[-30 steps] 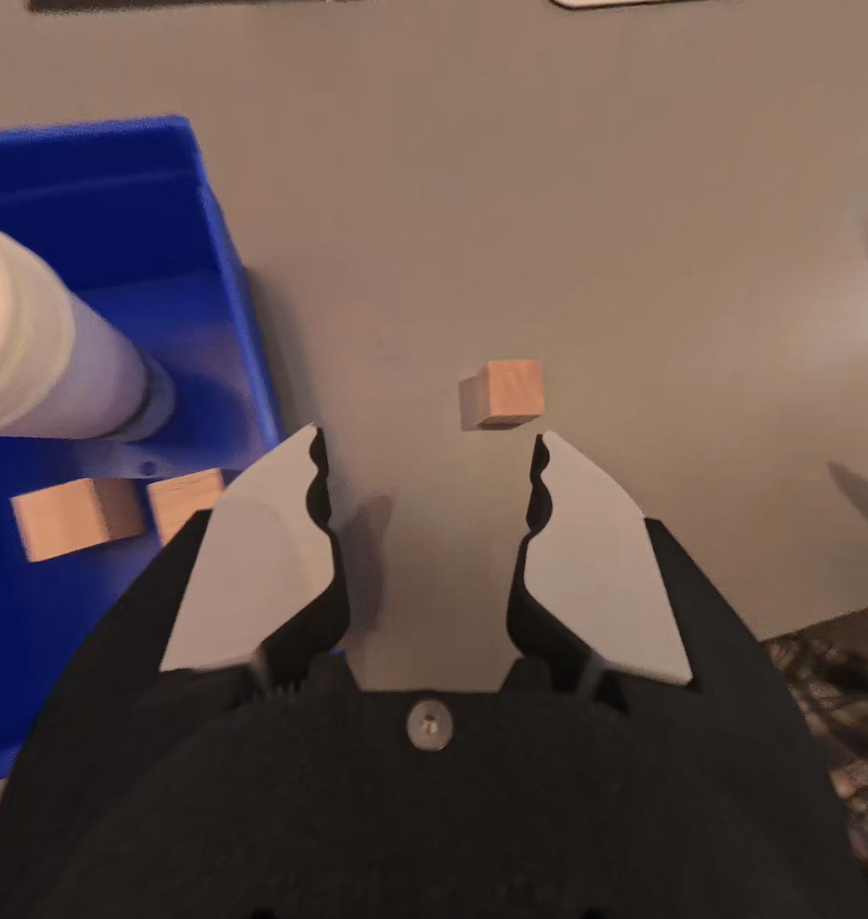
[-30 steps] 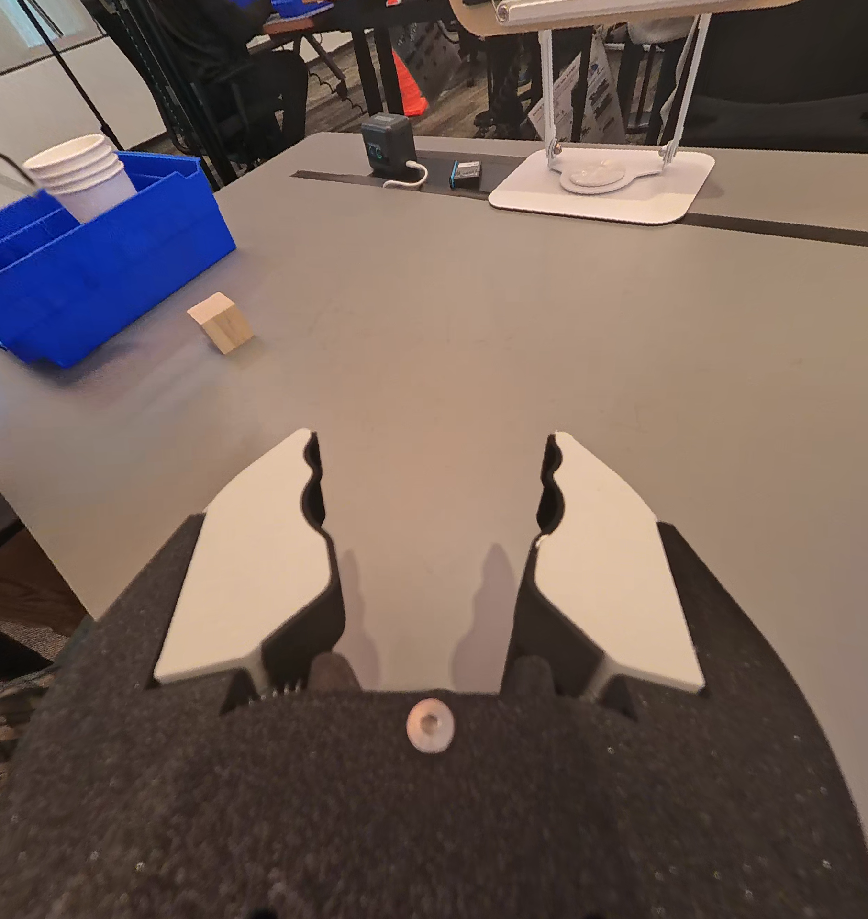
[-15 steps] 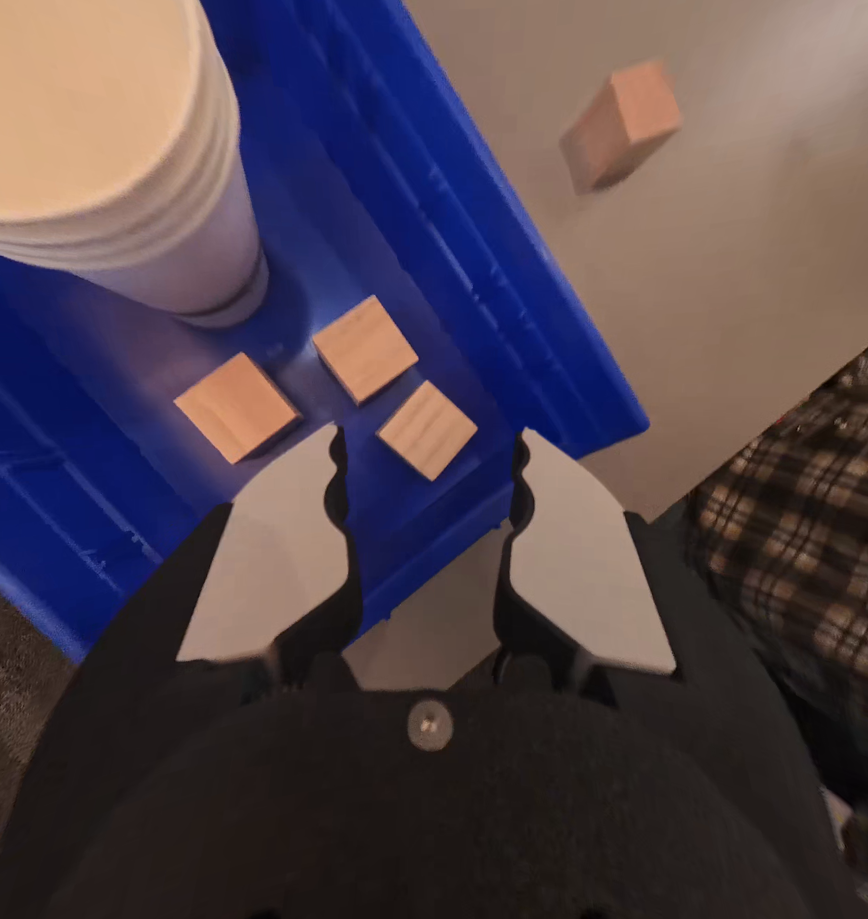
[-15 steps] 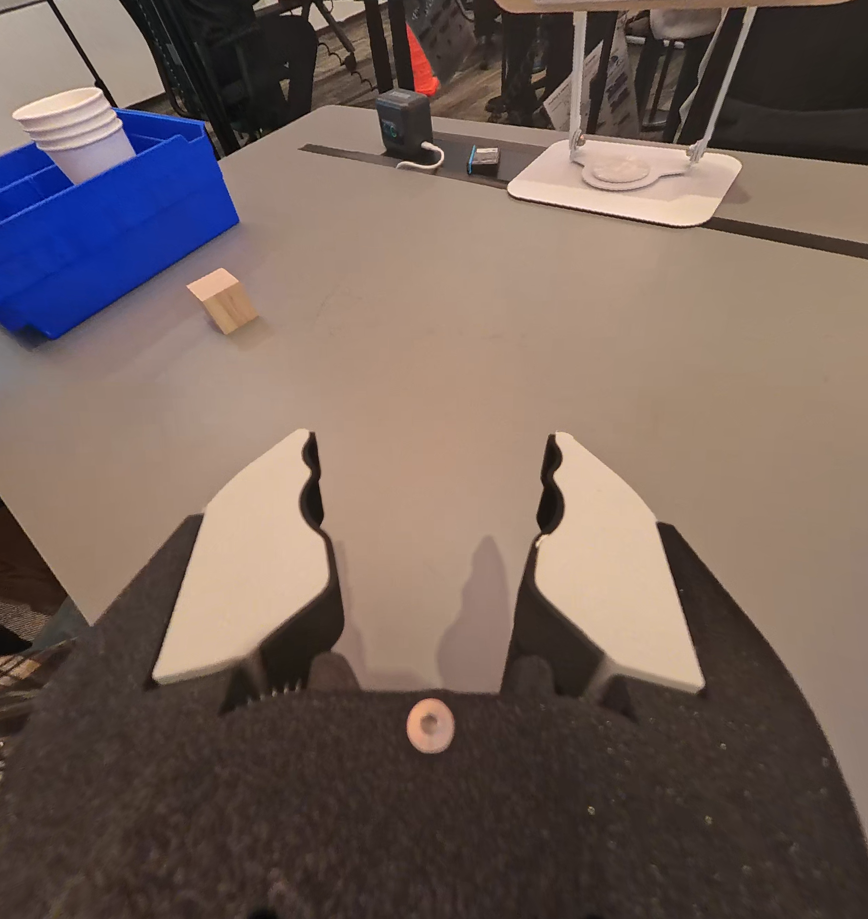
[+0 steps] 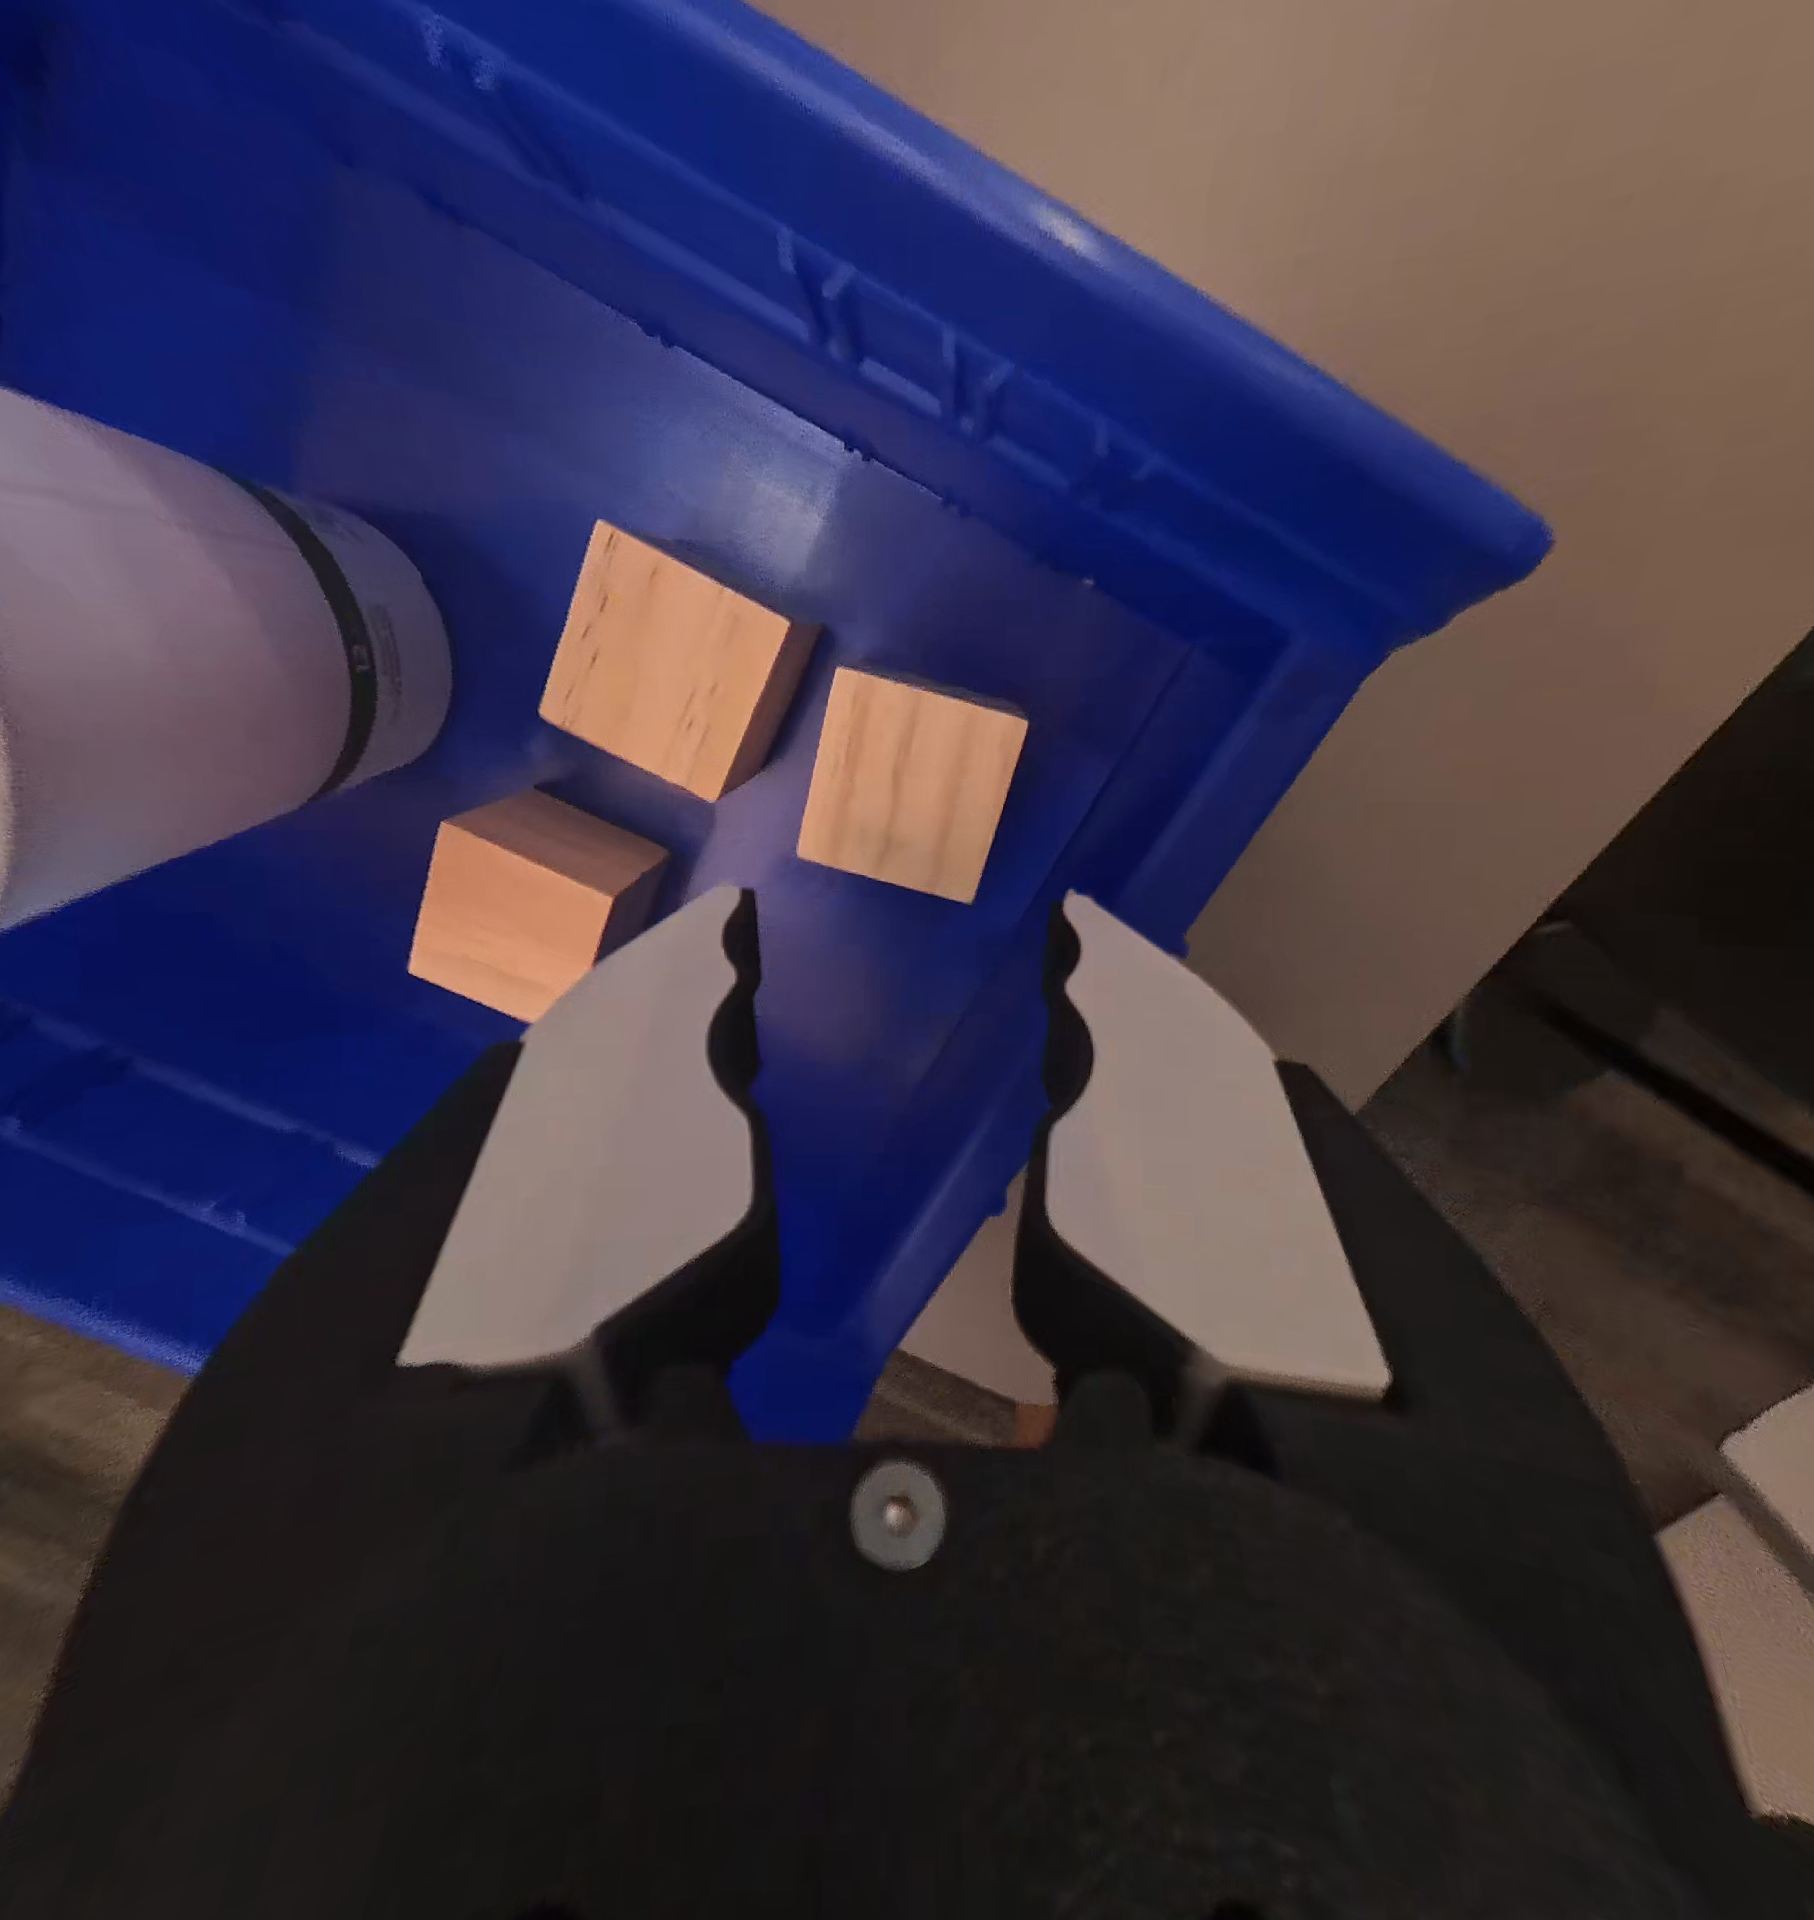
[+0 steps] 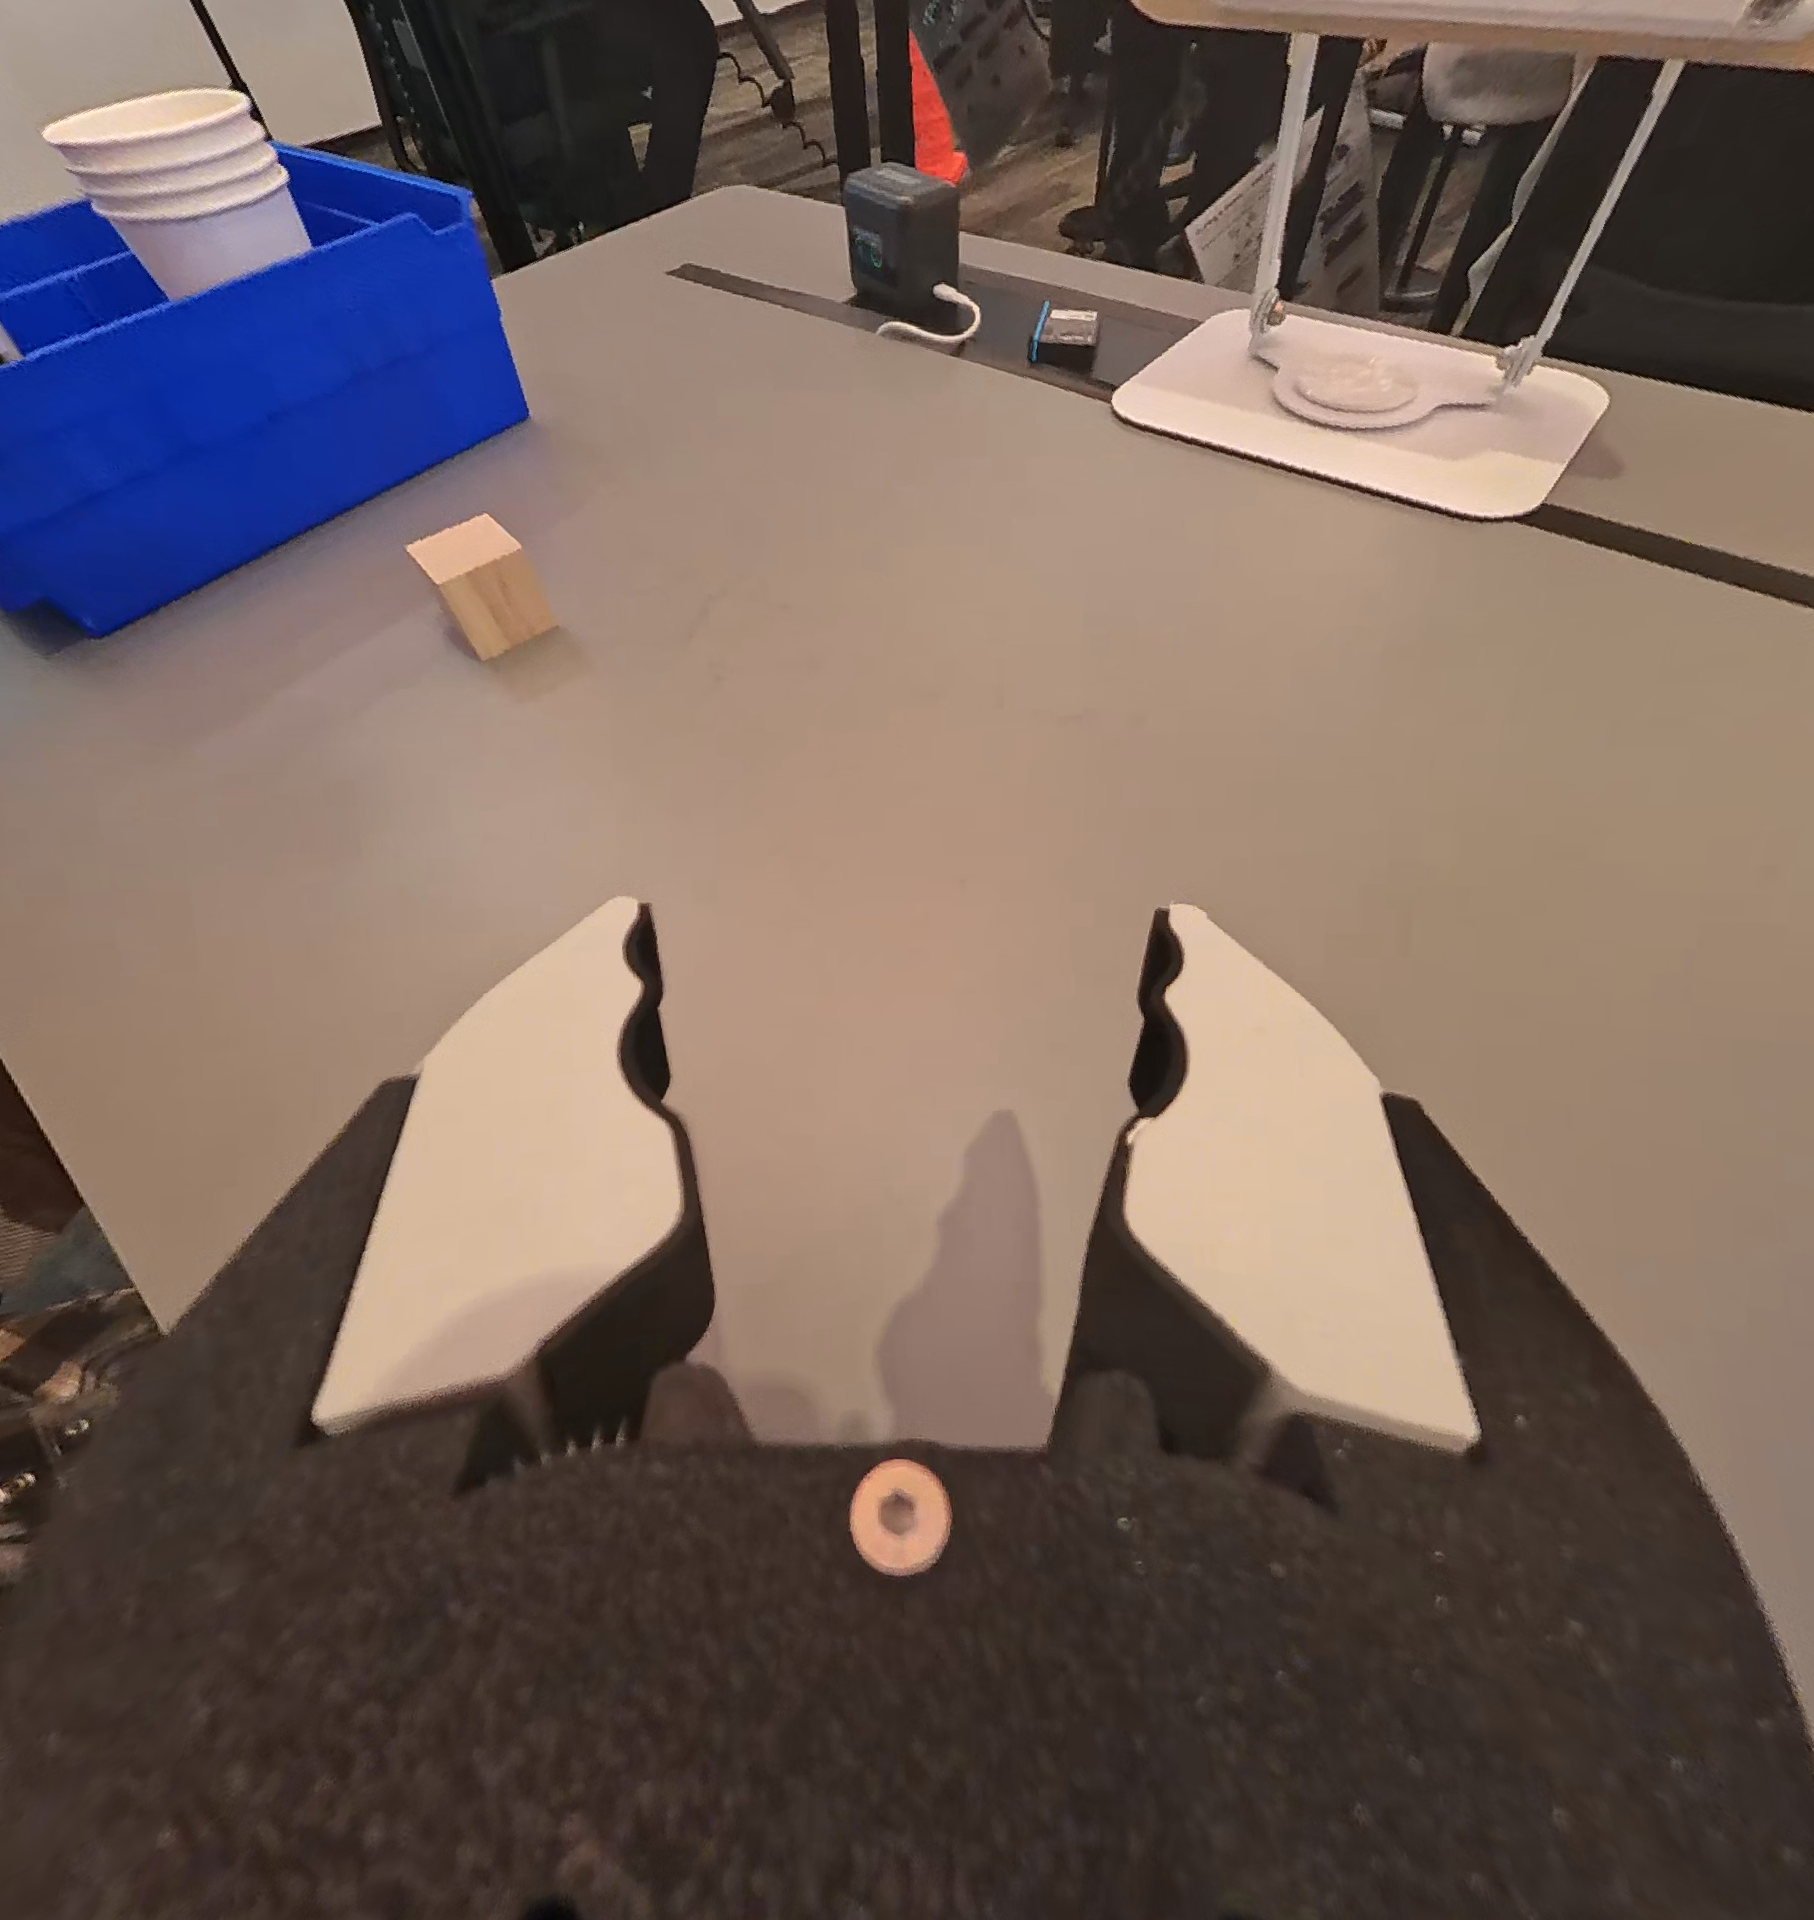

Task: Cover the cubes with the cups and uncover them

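Left gripper (image 5: 898,914) has swung from the table cube down into the blue bin (image 5: 1142,343), jaws spread over three wooden cubes (image 5: 908,795), likely fetching another.

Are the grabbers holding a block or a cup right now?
No, nothing is held. The left gripper is open above the wooden cubes in the blue bin. The right gripper is open over the bare table.
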